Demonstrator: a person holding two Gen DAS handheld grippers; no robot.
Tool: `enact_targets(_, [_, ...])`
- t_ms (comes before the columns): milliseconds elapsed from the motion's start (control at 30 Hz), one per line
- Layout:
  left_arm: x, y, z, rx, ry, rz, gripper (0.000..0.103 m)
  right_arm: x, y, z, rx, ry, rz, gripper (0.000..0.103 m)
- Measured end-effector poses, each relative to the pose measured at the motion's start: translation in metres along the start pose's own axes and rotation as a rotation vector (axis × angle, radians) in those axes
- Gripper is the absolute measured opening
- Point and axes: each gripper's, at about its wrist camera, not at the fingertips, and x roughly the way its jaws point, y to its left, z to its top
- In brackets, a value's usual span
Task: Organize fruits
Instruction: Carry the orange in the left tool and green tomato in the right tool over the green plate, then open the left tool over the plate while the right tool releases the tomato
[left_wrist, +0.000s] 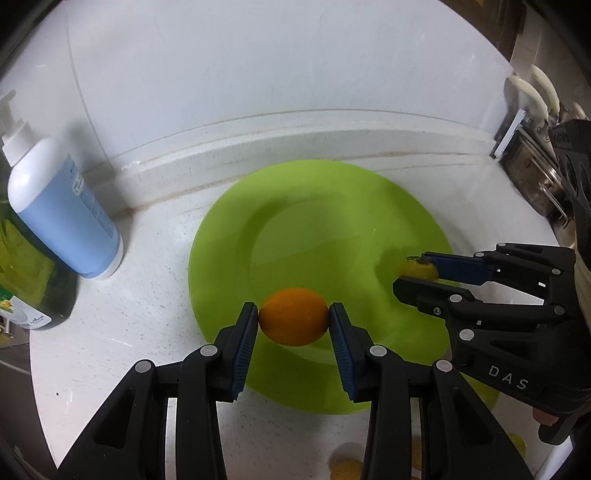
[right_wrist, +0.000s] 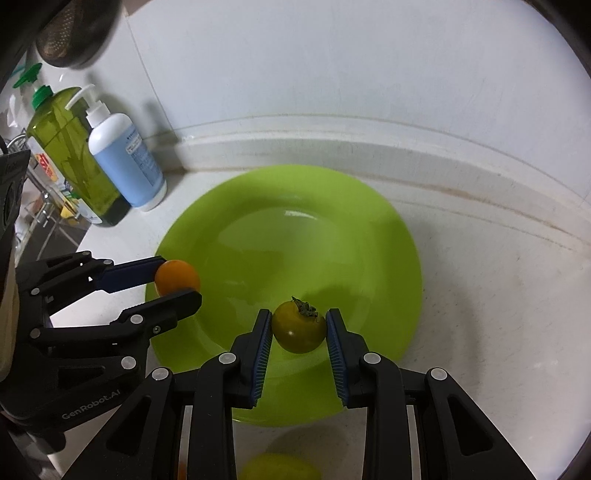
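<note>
Left gripper (left_wrist: 292, 322) pinching orange fruit (left_wrist: 293, 316), right gripper (right_wrist: 299, 328) pinching green tomato (right_wrist: 299, 326), both over green plate (right_wrist: 332, 206); lower gently, release well apart so neither rolls

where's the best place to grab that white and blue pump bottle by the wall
Likely the straight body of the pump bottle, below the thin pump head, fingers on opposite sides. Come from its open front right, since the green bottle crowds its left and the wall stands behind.
</note>
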Motion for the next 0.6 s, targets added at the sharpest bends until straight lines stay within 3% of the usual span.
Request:
enact_targets(367, [-0.002,0.0,0.007,-0.009,-0.009,0.012,0.042,0.006,0.0,0.003,0.0,0.022,0.002,0.031])
enact_targets(500, [-0.03,0.001,0.003,-0.014,-0.082,0.039,0.051,-0.012,0.004,0.001,-0.013,-0.025,-0.025,0.045])
enact_targets(600, [-0.059,0.001,-0.004,-0.016,-0.155,0.071,0.055,-0.038,0.012,-0.004,-0.018,-0.1,-0.064,0.046])
